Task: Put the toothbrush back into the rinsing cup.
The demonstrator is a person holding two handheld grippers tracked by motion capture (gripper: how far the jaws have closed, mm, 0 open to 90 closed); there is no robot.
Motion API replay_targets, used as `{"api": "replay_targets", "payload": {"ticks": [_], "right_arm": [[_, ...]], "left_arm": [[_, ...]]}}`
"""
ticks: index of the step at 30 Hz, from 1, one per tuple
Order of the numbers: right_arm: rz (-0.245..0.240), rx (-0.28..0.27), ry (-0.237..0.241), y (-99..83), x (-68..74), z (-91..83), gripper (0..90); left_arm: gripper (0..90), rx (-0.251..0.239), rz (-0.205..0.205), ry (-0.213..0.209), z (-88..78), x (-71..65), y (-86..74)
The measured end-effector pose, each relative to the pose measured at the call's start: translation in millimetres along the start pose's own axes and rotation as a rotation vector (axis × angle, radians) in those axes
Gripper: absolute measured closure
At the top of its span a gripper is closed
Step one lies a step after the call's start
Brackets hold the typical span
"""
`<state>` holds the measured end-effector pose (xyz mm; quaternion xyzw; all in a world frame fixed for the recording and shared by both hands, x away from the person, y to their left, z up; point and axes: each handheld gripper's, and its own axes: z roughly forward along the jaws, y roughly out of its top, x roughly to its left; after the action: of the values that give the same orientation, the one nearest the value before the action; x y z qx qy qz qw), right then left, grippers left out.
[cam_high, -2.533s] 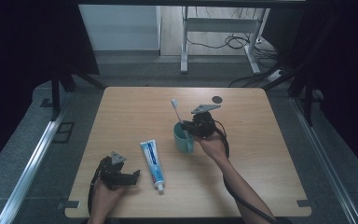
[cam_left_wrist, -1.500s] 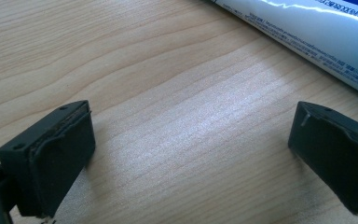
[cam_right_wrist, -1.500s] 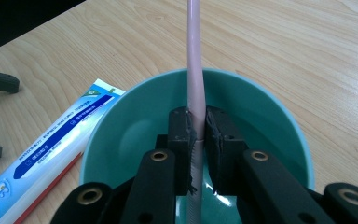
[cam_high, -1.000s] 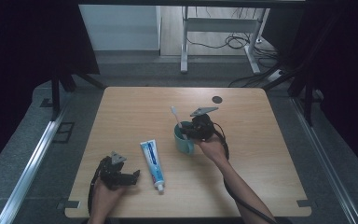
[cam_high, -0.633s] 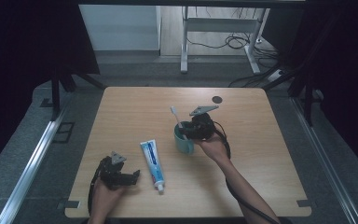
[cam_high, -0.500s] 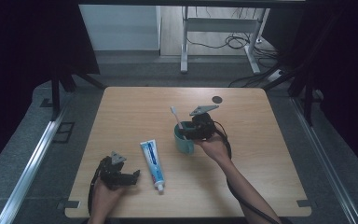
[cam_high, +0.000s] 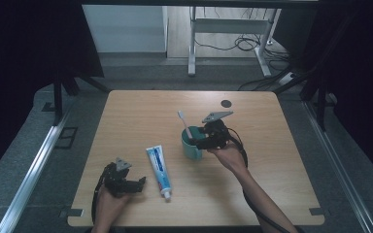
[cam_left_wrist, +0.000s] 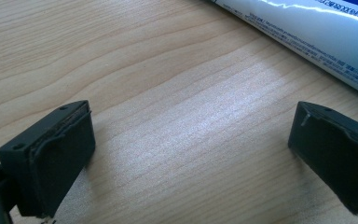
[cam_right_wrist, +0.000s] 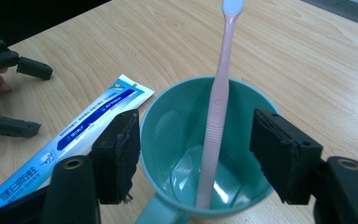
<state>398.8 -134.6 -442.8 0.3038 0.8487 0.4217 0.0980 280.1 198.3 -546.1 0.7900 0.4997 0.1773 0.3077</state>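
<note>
At about seven o'clock on the wooden table, the left gripper rests low near the front edge, held in the person's left hand. In the left gripper view its two black jaws stand wide apart over bare wood with nothing between them; the toothpaste tube runs across the upper right, clear of both pads.

Just right of that gripper, at roughly six o'clock, the blue and white toothpaste tube lies flat, its cap end pointing toward the person and its crimped end toward the table's middle.

Near the centre of the table stands the teal cup, upright. A pink toothbrush stands in it, handle down on the cup's floor, bristle head up and leaning toward eleven o'clock.

At the cup's three o'clock side, the right gripper hangs over the cup, held by the right hand. Its jaws have just been opening. In the right gripper view the pads stand either side of the cup, and the toothbrush rises between them untouched by either, released inside the cup.
</note>
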Motion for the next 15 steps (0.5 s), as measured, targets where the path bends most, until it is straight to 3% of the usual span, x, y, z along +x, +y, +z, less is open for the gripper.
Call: {"api": "replay_targets", "payload": {"ticks": [15], "right_arm": [[-0.02, -0.028, -0.024, -9.9, 1.3, -20.0, 19.4]], "left_arm": [[0.5, 0.0, 0.001, 0.0, 0.0, 0.0, 0.0]]}}
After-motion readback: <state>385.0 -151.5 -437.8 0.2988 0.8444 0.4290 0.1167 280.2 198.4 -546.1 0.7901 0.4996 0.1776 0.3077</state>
